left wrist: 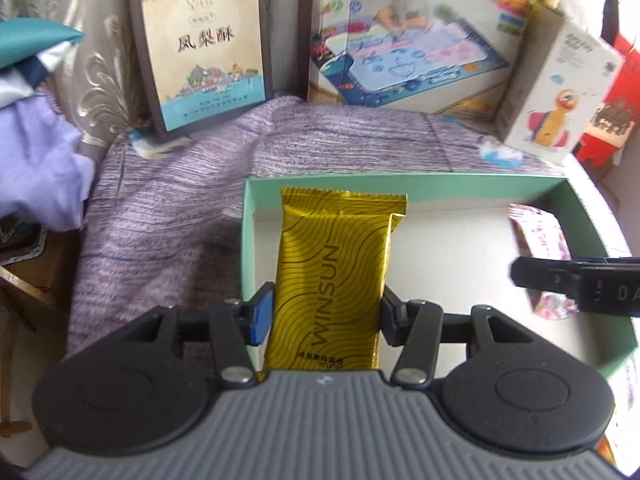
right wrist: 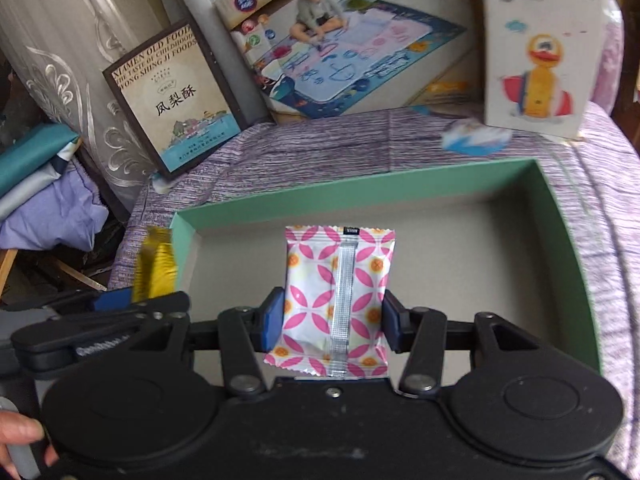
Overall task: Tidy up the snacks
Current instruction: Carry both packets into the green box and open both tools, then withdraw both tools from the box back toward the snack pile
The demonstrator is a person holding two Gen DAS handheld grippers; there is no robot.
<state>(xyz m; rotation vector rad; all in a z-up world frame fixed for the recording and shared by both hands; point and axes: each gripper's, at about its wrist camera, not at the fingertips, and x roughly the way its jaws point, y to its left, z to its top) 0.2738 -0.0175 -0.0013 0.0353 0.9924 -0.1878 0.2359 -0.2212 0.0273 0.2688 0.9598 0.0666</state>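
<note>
My left gripper [left wrist: 326,314] is shut on a gold WINSUN snack packet [left wrist: 336,264] and holds it over the left end of an open green box [left wrist: 400,186] with a grey floor. My right gripper [right wrist: 332,320] is shut on a white packet with pink petals [right wrist: 336,292] and holds it over the middle of the same box [right wrist: 360,192]. The right gripper [left wrist: 576,280] and its pink packet [left wrist: 538,232] show at the right of the left wrist view. The gold packet [right wrist: 156,266] shows at the left of the right wrist view.
The box lies on a purple striped cloth [left wrist: 180,208]. Behind it stand a pineapple-cake box [left wrist: 200,44], a drawing-mat toy box [left wrist: 412,40] and a white duck toy box [left wrist: 560,92]. A small blue wrapper [right wrist: 474,138] lies on the cloth. Folded fabrics [left wrist: 36,120] lie to the left.
</note>
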